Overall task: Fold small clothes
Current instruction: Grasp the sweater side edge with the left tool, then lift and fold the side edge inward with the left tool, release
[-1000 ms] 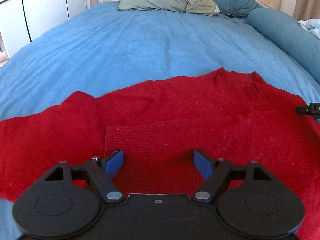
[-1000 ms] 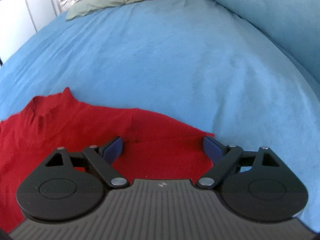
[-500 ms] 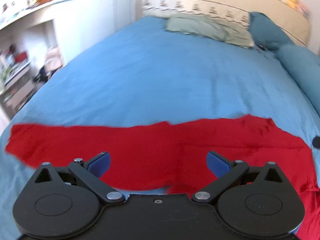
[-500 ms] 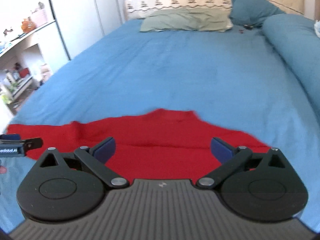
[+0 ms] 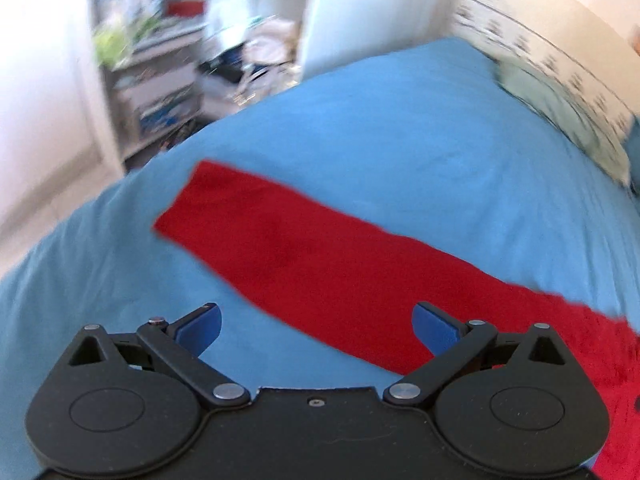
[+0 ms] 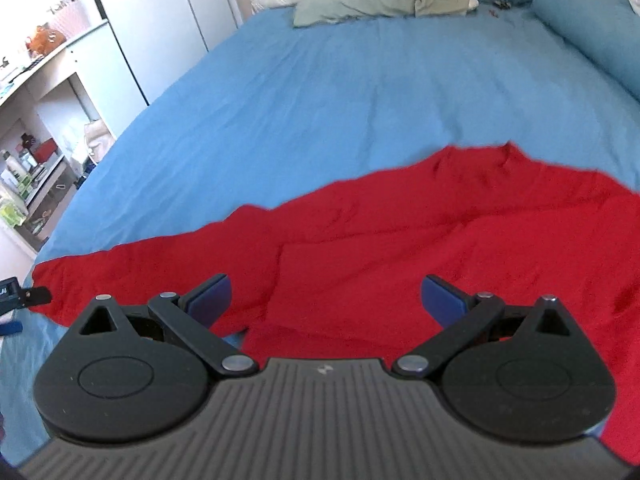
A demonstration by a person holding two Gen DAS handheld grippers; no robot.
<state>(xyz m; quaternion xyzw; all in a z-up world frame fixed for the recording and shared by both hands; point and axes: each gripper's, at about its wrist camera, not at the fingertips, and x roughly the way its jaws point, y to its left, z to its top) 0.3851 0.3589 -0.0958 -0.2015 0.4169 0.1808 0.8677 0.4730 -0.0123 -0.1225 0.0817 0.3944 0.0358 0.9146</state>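
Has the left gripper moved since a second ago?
Yes. The left gripper has swung leftward off the red sweater's folded body, out along its sleeve toward the bed edge; jaws just opened, empty.

Bright daylight | left view motion-blurred, shelves perhaps unreadable | right view sharp | fisheye-bent edges

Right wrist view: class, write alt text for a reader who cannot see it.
A red sweater lies spread on a blue bed, one sleeve stretched left. The open right gripper hovers above it, holding nothing; pillows lie at the far end.
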